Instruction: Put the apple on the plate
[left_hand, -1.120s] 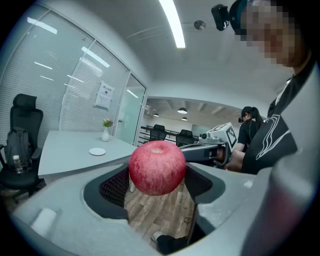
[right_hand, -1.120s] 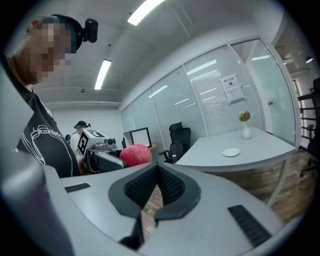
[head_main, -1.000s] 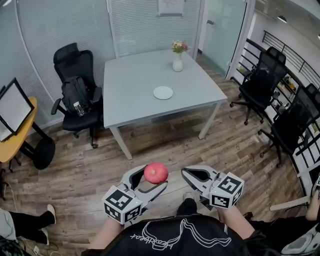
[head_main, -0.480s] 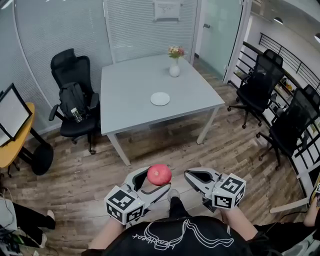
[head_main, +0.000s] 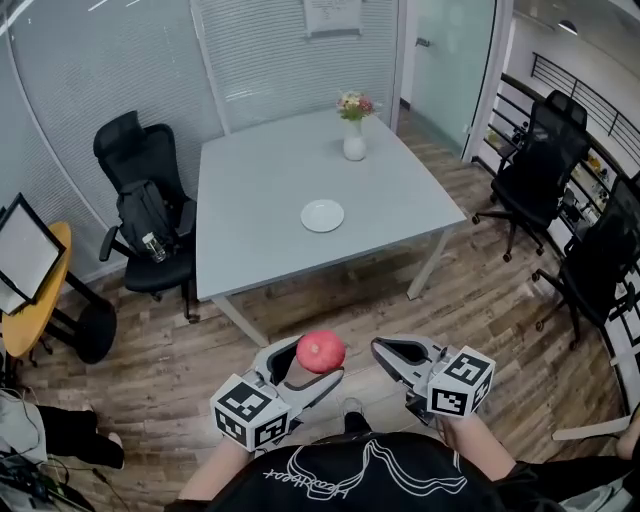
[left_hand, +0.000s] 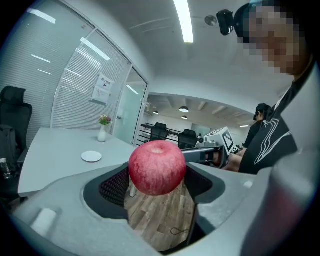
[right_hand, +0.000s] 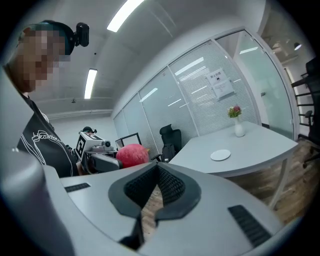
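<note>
Your left tongs (head_main: 312, 362) pinch the round red apple (head_main: 321, 350); your right tongs (head_main: 380, 347) are pressed together, empty. The small white round plate (head_main: 322, 215) sits on the grey tabletop (head_main: 255, 190), well apart.

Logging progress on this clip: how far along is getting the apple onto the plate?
Done: the apple is gripped in the left claw. In hand: it is held over the floor, short of the table. Left: reach the table and set it on the bare plate. The right claw is shut, empty.
</note>
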